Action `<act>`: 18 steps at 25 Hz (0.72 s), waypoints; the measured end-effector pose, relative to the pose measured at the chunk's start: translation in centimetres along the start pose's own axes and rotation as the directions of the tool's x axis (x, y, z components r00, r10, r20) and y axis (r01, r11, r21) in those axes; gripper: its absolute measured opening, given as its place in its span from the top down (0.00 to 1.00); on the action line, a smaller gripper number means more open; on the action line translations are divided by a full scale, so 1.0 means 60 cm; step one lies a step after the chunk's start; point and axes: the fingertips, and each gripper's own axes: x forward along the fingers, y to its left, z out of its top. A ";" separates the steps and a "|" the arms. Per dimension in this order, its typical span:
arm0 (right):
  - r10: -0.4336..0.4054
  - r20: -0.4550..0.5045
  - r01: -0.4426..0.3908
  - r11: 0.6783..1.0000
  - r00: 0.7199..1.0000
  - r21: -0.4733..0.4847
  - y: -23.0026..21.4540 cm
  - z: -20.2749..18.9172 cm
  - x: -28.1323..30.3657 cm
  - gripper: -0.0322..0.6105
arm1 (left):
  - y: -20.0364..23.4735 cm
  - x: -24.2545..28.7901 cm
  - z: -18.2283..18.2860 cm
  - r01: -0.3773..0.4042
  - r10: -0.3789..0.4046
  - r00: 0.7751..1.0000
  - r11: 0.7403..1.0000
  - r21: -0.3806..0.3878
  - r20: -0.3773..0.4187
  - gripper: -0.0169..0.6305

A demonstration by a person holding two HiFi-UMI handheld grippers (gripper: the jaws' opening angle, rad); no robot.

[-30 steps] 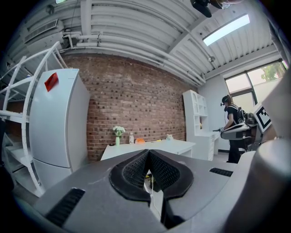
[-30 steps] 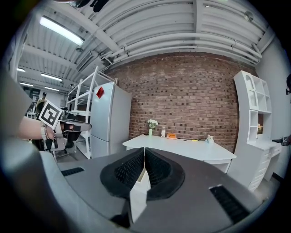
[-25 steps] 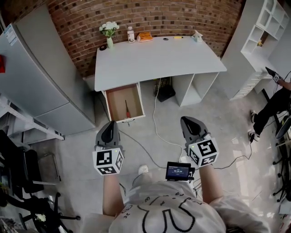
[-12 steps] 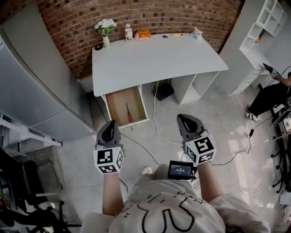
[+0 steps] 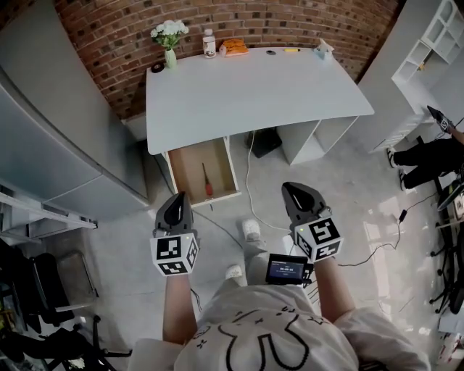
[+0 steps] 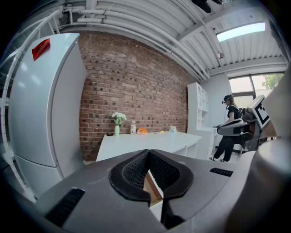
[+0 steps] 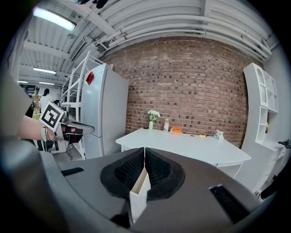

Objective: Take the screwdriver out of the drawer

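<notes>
The jaws of the left gripper and the right gripper were both closed, pad against pad, and hung above the floor in front of the white worktop. The screwdriver lay in the open drawer under the worktop's left end. It was nearer the left gripper and apart from both.

We note: white desk; red-brown brick wall at 12 o'clock; tan drawer; red-handled screwdriver; grey left tongs and right tongs, black-and-white square-patterned cubes; white flowers, green vase at 11 o'clock.
</notes>
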 end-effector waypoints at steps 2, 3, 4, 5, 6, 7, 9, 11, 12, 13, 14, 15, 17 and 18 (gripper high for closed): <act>0.018 -0.006 -0.018 1.000 1.000 -0.004 -0.014 -0.007 0.028 0.92 | 0.004 0.027 -0.010 -0.012 0.012 1.000 1.000 -0.006 -0.011 0.95; 0.027 -0.009 -0.028 1.000 1.000 -0.005 -0.023 -0.010 0.042 0.92 | 0.006 0.041 -0.015 -0.020 0.020 1.000 1.000 -0.009 -0.019 0.95; 0.038 -0.013 -0.038 0.999 0.999 -0.004 -0.032 -0.013 0.057 0.92 | 0.007 0.056 -0.021 -0.029 0.029 0.999 1.000 -0.011 -0.031 0.95; 0.047 -0.017 -0.047 0.999 0.999 0.001 -0.041 -0.016 0.073 0.92 | 0.009 0.072 -0.027 -0.037 0.036 0.998 0.999 -0.013 -0.045 0.95; 0.056 -0.021 -0.056 0.998 0.998 0.008 -0.051 -0.018 0.087 0.92 | 0.009 0.089 -0.033 -0.042 0.041 0.997 0.999 -0.015 -0.060 0.95; 0.064 -0.025 -0.064 0.998 0.998 0.014 -0.059 -0.021 0.102 0.92 | 0.010 0.105 -0.039 -0.044 0.043 0.996 0.999 -0.019 -0.075 0.95; 0.081 -0.037 -0.080 0.997 0.996 0.022 -0.073 -0.029 0.132 0.92 | 0.015 0.137 -0.054 -0.046 0.043 0.994 0.999 -0.028 -0.101 0.95; 0.099 -0.054 -0.098 0.995 0.994 0.027 -0.081 -0.043 0.164 0.92 | 0.023 0.166 -0.071 -0.048 0.044 0.991 0.998 -0.029 -0.127 0.95; 0.109 -0.063 -0.107 0.994 0.992 0.031 -0.084 -0.051 0.180 0.92 | 0.027 0.180 -0.080 -0.049 0.044 0.989 0.998 -0.030 -0.139 0.95; 0.117 -0.072 -0.114 0.993 0.991 0.034 -0.087 -0.060 0.196 0.92 | 0.032 0.194 -0.089 -0.050 0.045 0.988 0.998 -0.033 -0.149 0.95; 0.122 -0.080 -0.120 0.992 0.989 0.036 -0.092 -0.068 0.213 0.92 | 0.037 0.208 -0.097 -0.053 0.046 0.987 0.998 -0.038 -0.157 0.95; 0.126 -0.089 -0.123 0.992 0.988 0.039 -0.097 -0.078 0.230 0.92 | 0.042 0.222 -0.106 -0.057 0.049 0.985 0.997 -0.043 -0.165 0.95; 0.132 -0.107 -0.127 0.991 0.985 0.049 -0.106 -0.100 0.262 0.92 | 0.051 0.248 -0.127 -0.065 0.054 0.981 0.997 -0.049 -0.185 0.95; 0.136 -0.117 -0.130 0.990 0.984 0.054 -0.110 -0.112 0.275 0.92 | 0.054 0.260 -0.139 -0.066 0.055 0.979 0.996 -0.053 -0.198 0.95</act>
